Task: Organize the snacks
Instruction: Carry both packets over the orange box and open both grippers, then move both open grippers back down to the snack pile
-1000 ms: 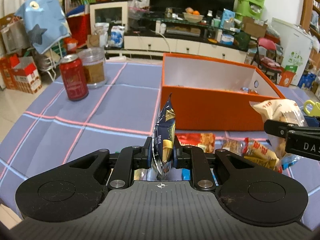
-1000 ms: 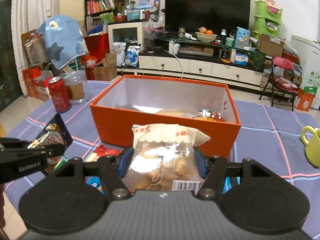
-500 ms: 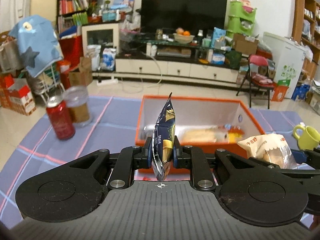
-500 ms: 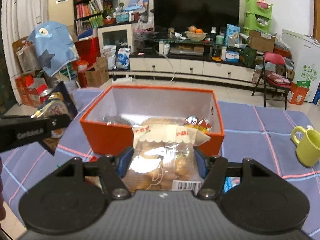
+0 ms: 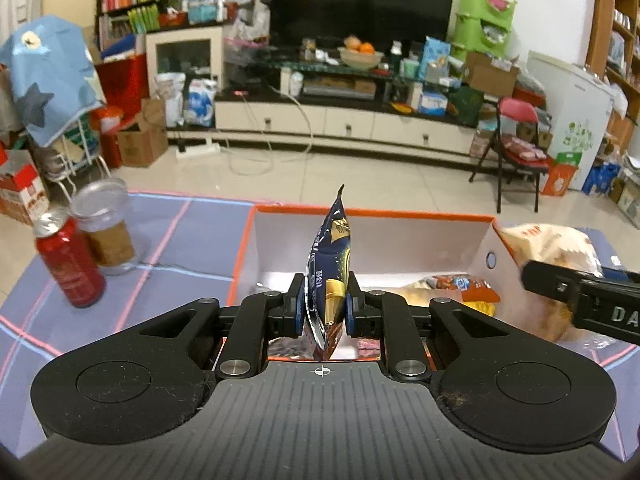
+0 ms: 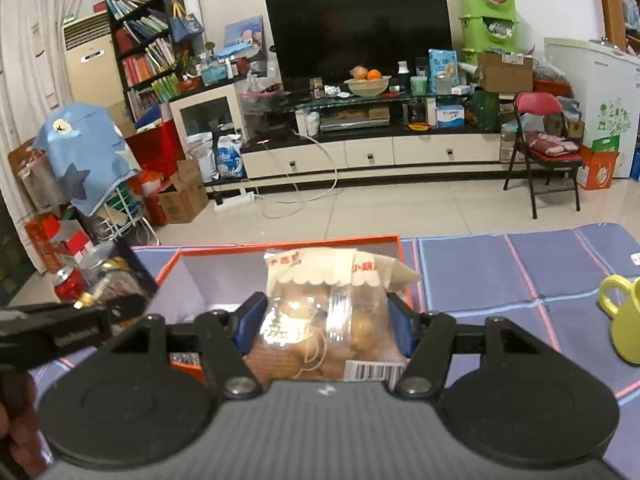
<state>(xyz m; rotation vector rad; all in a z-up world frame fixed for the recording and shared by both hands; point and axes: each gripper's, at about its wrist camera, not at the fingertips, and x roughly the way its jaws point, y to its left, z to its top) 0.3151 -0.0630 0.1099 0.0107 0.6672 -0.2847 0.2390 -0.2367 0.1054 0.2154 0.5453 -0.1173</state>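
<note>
My left gripper (image 5: 322, 307) is shut on a dark blue and gold snack packet (image 5: 330, 264), held upright over the near part of the open orange box (image 5: 372, 213). My right gripper (image 6: 322, 322) is shut on a clear bag of small pastries (image 6: 320, 312) with a cream top, held over the box's right side (image 6: 288, 240). Several snack packets (image 5: 456, 286) lie inside the box. In the left wrist view the right gripper and its bag (image 5: 552, 248) show at the right. In the right wrist view the left gripper and its packet (image 6: 116, 284) show at the left.
A red can (image 5: 68, 266) and a clear lidded jar (image 5: 106, 232) stand on the blue checked tablecloth (image 5: 176, 240) left of the box. A green mug (image 6: 622, 312) stands at the right. Beyond the table edge is a cluttered living room floor.
Both grippers have risen and moved forward with their packets, from in front of the box's near wall to above the open box. The snacks on the table have dropped out of sight.
</note>
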